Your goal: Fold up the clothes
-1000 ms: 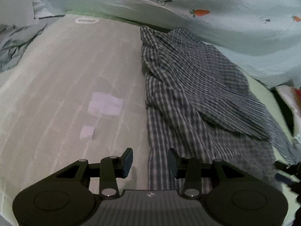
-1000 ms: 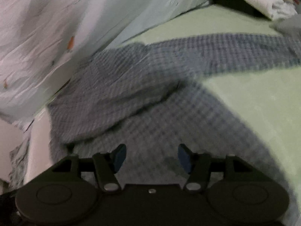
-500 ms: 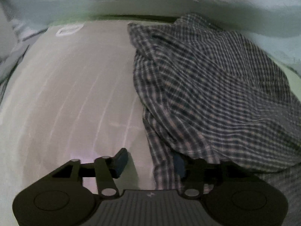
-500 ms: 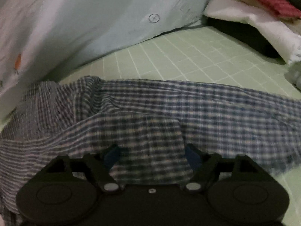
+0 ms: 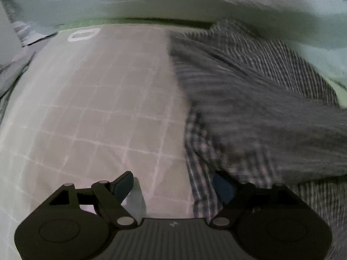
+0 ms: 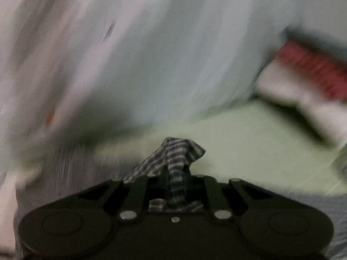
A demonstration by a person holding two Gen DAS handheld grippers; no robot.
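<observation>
Checked shirt [image 5: 249, 99] sprawls on the gridded mat [image 5: 104, 108], just below the pale quilt [image 5: 151, 2]. Right gripper [image 6: 176, 173], jaws closing, pinches a tuft of the shirt. Left gripper [image 5: 173, 184], jaws opening, straddles the shirt's near edge, pads not pressing. Seat that edge deep before clamping; lift evenly.

Left gripper [image 5: 173, 187] opening over checked shirt [image 5: 249, 112] edge on mat [image 5: 97, 108].

Woven checked cloth shirt [image 5: 249, 99], matt gridded mat [image 5: 104, 108]
</observation>
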